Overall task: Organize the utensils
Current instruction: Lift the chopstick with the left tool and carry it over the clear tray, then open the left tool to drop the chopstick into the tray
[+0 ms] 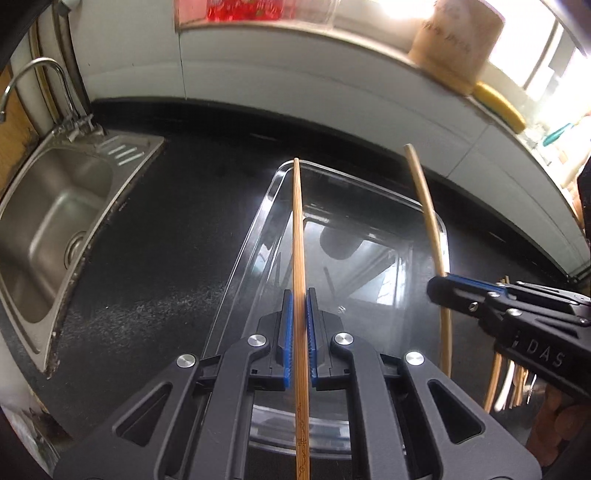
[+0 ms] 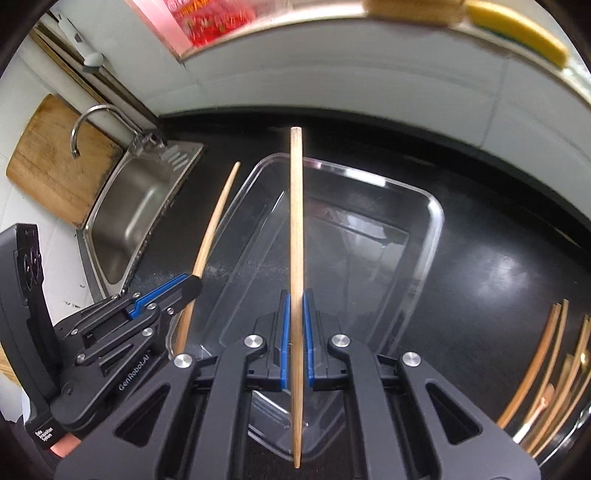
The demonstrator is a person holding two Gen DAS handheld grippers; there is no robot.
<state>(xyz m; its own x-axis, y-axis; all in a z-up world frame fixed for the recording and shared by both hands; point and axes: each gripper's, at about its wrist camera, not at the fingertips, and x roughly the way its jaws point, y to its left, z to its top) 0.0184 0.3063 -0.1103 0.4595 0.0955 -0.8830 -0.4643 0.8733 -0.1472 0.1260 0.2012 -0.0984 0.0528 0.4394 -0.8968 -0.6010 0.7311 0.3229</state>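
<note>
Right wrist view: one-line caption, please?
Right gripper and left gripper each clamp one chopstick above clear tray.

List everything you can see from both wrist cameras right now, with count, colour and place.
held chopsticks: two, tan wood, one clamped in each hand-held gripper, above the tray
tray: one, clear plastic, on the counter, nothing seen inside
counter: one, black speckled
loose chopsticks: several, tan, in a container at the right edge
sink: one, steel, with tap, left of the tray
cutting board: one, wood, leaning behind the sink
sponge: one, yellow, on the sill
left hand-held gripper: black, blue pads, shut on a chopstick
right hand-held gripper: same, shut on a chopstick
</note>
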